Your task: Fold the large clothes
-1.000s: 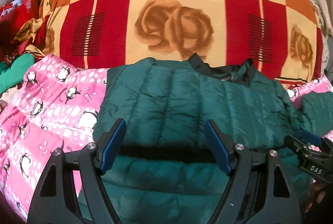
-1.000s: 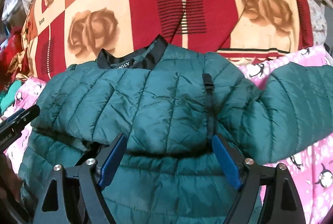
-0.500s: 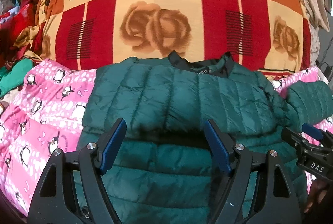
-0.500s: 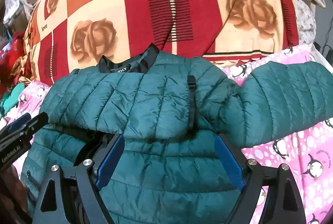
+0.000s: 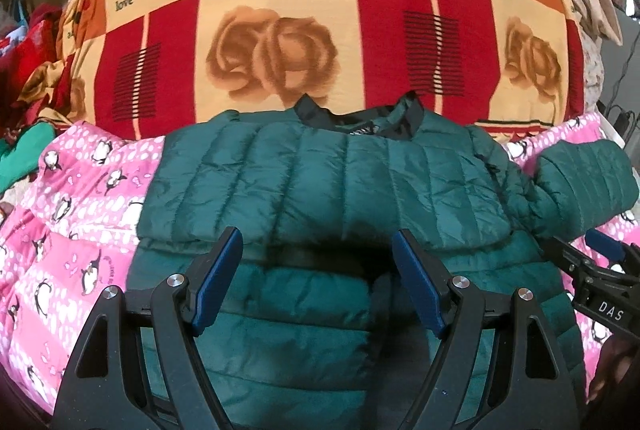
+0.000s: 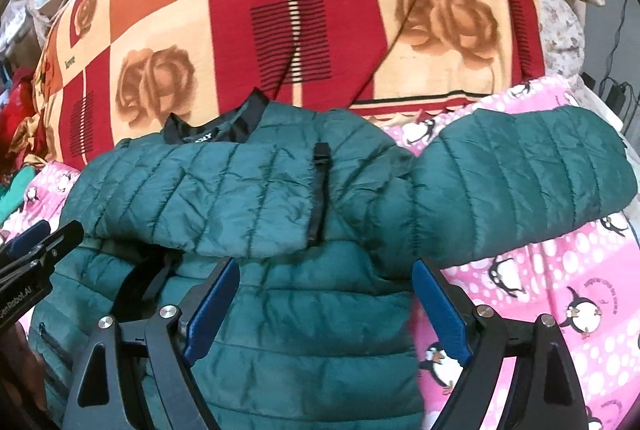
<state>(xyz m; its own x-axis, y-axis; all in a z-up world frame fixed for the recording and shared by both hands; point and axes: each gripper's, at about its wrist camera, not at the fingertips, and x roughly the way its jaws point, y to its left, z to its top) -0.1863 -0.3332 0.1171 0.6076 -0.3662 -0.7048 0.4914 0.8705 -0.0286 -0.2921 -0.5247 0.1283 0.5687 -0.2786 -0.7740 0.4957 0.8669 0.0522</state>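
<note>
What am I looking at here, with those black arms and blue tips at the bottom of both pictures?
Those are two hand-held claws, one in each of a person's hands, each with a small camera looking out along its two fingers. One picture is from the left claw, the other from the right claw. Both claws stand open and hold nothing. Below them lies a green puffer jacket, with one sleeve folded across its chest and the other sleeve sticking out to the side. It rests on a pink penguin blanket, with a red and orange rose quilt behind. Each claw also shows at the edge of the other's picture.
</note>
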